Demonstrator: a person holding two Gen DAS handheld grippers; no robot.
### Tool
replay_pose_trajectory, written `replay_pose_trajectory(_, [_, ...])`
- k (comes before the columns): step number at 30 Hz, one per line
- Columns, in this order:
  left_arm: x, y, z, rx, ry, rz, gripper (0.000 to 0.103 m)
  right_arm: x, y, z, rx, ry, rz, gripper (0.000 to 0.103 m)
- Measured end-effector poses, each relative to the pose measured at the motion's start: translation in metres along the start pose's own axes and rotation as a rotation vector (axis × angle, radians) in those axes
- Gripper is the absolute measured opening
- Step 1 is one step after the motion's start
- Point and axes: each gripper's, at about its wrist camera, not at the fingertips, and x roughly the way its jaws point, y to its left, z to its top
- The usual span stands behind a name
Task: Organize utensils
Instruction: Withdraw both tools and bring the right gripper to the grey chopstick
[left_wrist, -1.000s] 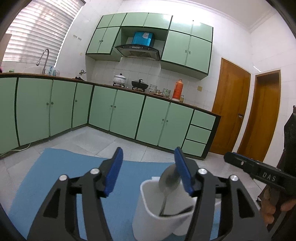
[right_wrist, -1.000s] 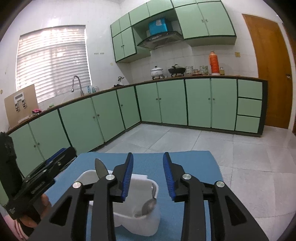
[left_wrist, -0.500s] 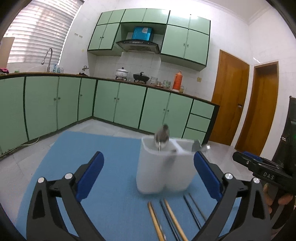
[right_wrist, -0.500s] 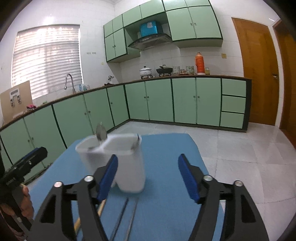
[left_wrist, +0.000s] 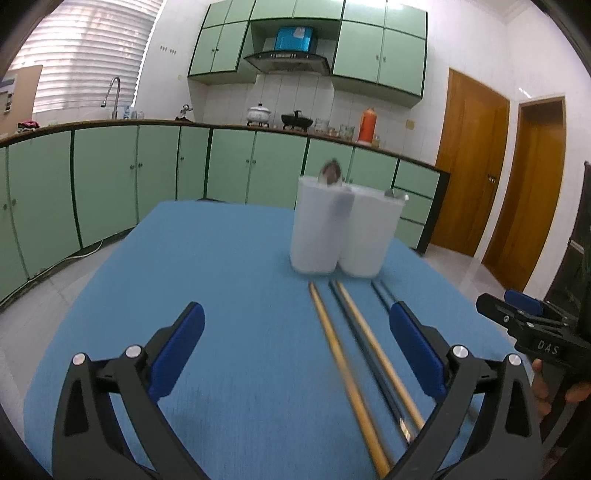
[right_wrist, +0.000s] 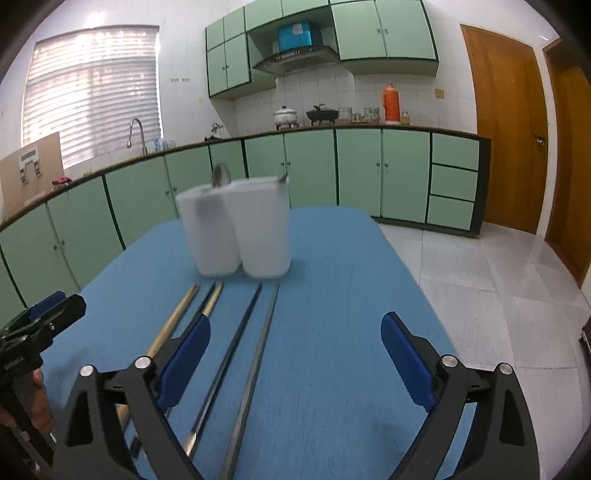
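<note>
Upright, two spoons (left_wrist: 331, 173) in white holder (left_wrist: 343, 236) on blue mat (left_wrist: 207, 280).

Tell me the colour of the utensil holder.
White, a two-compartment utensil holder on the blue table; clearest in the right wrist view.

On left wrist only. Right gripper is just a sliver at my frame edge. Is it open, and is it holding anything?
Observer: The right wrist view shows the right gripper open, with nothing between its fingers.
Operator: The rightmost sticks are cut off on my side. What's there?
Observer: Two of them lie side by side, a dark chopstick and a grey metal-looking chopstick. Both are flat on the blue cloth, to the right of the wooden ones. Their far ends are close to the white holder.
</note>
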Motion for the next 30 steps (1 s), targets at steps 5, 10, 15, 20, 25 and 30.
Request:
replay_pose_trajectory(5, [-0.012,-0.003,-0.024,0.021,0.031,0.019,0.097,-0.007,0.0,-0.024,0.007,0.024,-0.005,0.092])
replay_pose_trajectory(10, [-0.022,-0.007,-0.044,0.042,0.048,0.031,0.097,-0.014,0.002,-0.044,-0.006,0.028,-0.031,0.092])
replay_pose_trajectory(15, [-0.027,-0.01,-0.059,0.053,0.041,0.048,0.097,-0.023,0.005,-0.065,-0.011,0.009,-0.048,0.092])
replay_pose_trajectory(20, [-0.034,-0.013,-0.072,0.047,0.024,0.06,0.097,-0.031,0.014,-0.085,-0.02,-0.03,-0.053,0.09])
replay_pose_trajectory(25, [-0.039,-0.017,-0.08,0.069,0.019,0.077,0.097,-0.033,0.021,-0.094,-0.038,-0.051,-0.052,0.069])
replay_pose_trajectory(30, [-0.041,-0.016,-0.081,0.056,0.013,0.082,0.097,-0.029,0.027,-0.099,-0.039,-0.066,-0.071,0.058])
